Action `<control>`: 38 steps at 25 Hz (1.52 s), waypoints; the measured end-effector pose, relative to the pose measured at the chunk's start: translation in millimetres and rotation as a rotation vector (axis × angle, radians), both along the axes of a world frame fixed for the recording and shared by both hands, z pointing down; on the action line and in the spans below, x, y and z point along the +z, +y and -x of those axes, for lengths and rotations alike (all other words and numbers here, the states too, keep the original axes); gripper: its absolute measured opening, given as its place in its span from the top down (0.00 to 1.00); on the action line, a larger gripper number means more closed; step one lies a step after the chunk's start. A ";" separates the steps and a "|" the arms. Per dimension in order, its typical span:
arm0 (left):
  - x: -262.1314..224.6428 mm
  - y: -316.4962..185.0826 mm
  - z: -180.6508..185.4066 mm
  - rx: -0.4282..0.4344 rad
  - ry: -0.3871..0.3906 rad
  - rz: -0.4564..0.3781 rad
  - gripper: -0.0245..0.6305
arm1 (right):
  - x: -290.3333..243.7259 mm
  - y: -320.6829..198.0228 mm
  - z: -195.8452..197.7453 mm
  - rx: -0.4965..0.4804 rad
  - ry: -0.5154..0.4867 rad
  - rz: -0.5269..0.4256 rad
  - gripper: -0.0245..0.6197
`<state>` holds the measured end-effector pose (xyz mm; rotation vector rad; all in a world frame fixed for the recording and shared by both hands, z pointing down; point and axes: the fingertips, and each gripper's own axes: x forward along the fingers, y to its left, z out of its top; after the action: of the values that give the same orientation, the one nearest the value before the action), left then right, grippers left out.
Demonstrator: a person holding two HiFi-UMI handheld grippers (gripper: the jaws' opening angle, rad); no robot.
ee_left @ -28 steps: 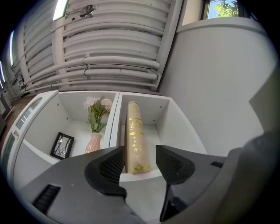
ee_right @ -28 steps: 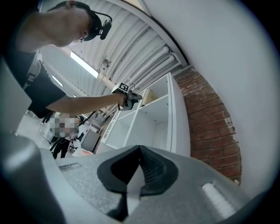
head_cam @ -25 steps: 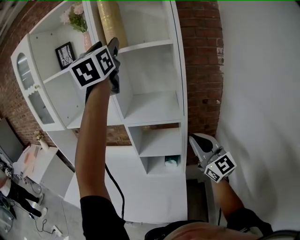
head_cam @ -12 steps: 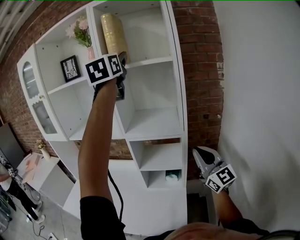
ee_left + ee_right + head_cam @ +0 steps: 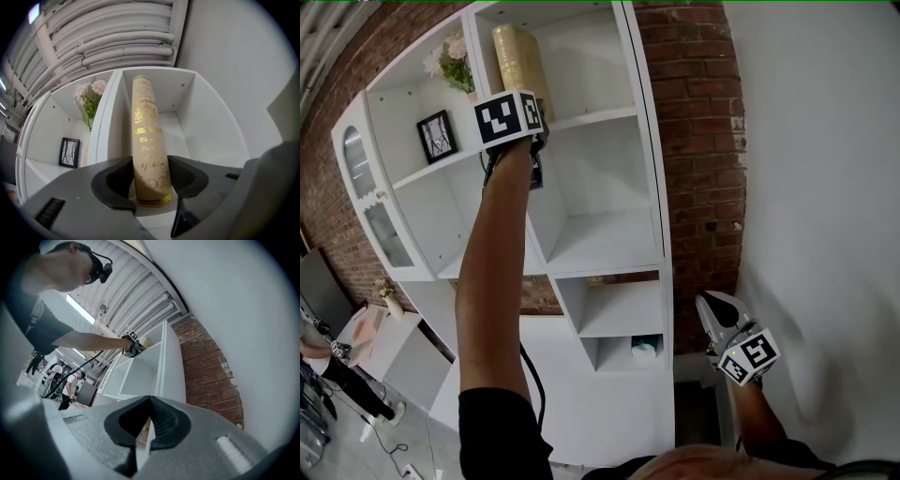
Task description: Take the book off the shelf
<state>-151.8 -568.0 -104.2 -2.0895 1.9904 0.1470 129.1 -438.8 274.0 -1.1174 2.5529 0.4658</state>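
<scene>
- Pink flowers (image 5: pixel 450 58), upright, just above a black picture frame (image 5: pixel 437 137).
- Brick wall (image 5: pixel 698 159) to their right, meeting a white wall (image 5: pixel 825 187).
- White pipes (image 5: pixel 117 37) along the ceiling.
- Small pale-green thing (image 5: pixel 645 348) low down, can't tell what.

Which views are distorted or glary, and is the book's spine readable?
Left gripper view: fisheye, dark corners; book spine sharp, gold print glinting, partly legible. Right gripper view: heavier fisheye, bright ceiling lights. Head view: shelf unit edges bowed, light even.

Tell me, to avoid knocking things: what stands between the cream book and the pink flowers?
A white upright shelf panel separates book from flowers, per the left gripper view.
</scene>
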 end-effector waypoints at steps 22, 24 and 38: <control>-7.7 93.8 6.5 0.141 0.028 -0.281 0.67 | -13.1 12.4 9.9 -0.029 0.003 -0.033 0.96; -1.5 114.9 7.0 0.160 0.032 -0.320 0.67 | -17.9 18.3 18.8 -0.049 0.005 -0.044 0.96; 121.8 232.7 19.3 0.306 0.104 -0.438 0.67 | -29.4 50.3 71.7 -0.144 0.041 -0.109 0.96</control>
<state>-171.1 -335.3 17.6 -2.0987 1.4977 0.6927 57.4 -388.4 244.6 -0.8877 2.5858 0.5889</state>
